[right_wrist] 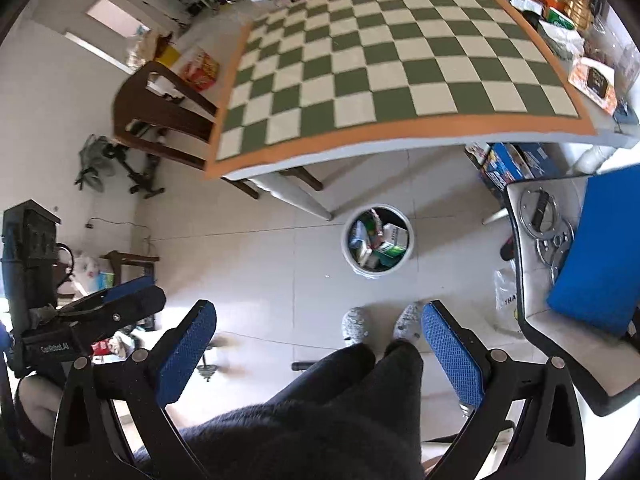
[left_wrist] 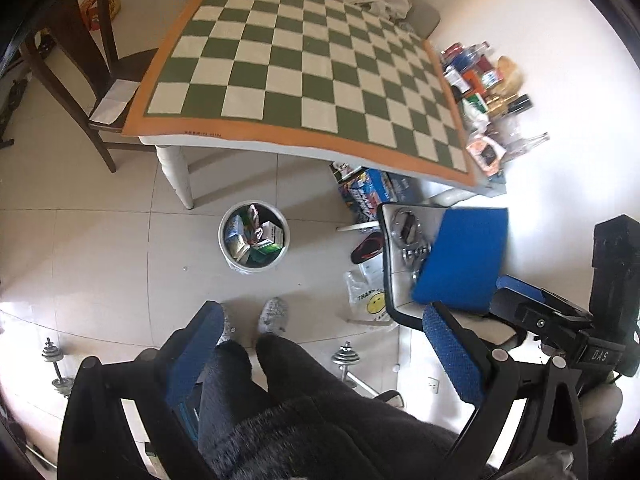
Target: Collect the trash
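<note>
A white trash bin (left_wrist: 253,236) stands on the tiled floor by the table's front leg, holding several cartons and wrappers; it also shows in the right wrist view (right_wrist: 377,242). My left gripper (left_wrist: 324,320) is open and empty, held high over my legs and feet. My right gripper (right_wrist: 319,316) is open and empty at about the same height. The right gripper's body shows at the right of the left wrist view (left_wrist: 576,332). The green-and-white checkered tablecloth (left_wrist: 304,68) is bare (right_wrist: 400,60).
Bottles and boxes crowd the table's right edge (left_wrist: 484,92). A white stool (left_wrist: 394,276) with a blue pad (left_wrist: 464,260) and metal discs stands right. A dark wooden chair (left_wrist: 92,60) is left. A plastic bag (left_wrist: 370,300) and dumbbells (left_wrist: 348,360) lie on the floor.
</note>
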